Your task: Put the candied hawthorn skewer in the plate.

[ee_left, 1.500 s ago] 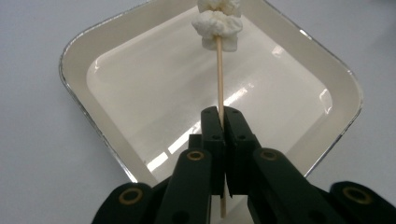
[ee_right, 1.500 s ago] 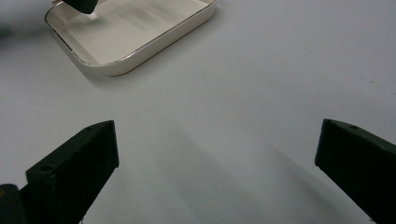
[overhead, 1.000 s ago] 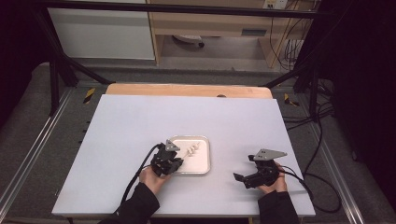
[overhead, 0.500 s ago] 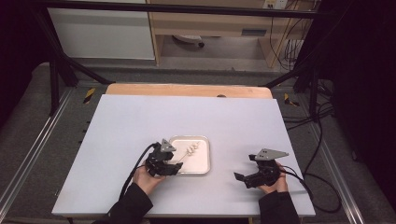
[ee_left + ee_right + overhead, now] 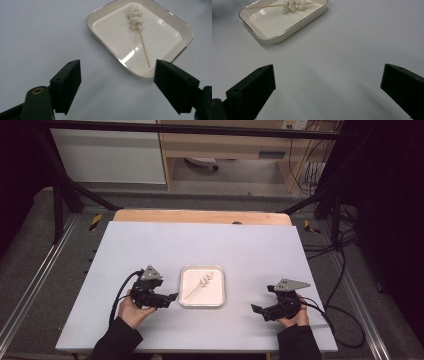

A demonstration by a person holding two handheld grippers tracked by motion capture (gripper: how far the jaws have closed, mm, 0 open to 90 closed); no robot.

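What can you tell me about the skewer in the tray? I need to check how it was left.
The skewer is a thin, pale wooden-looking stick with a few whitish, lumpy pieces threaded close together near one end; the rest of the stick is bare. It lies flat and slanted across the floor of the white tray, its bare end toward the near rim. Only the tray touches it; no gripper is on it.

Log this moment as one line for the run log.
left gripper: jaws just opened, nothing between them, beside tray | skewer: lying in tray | right gripper: open, apart from tray
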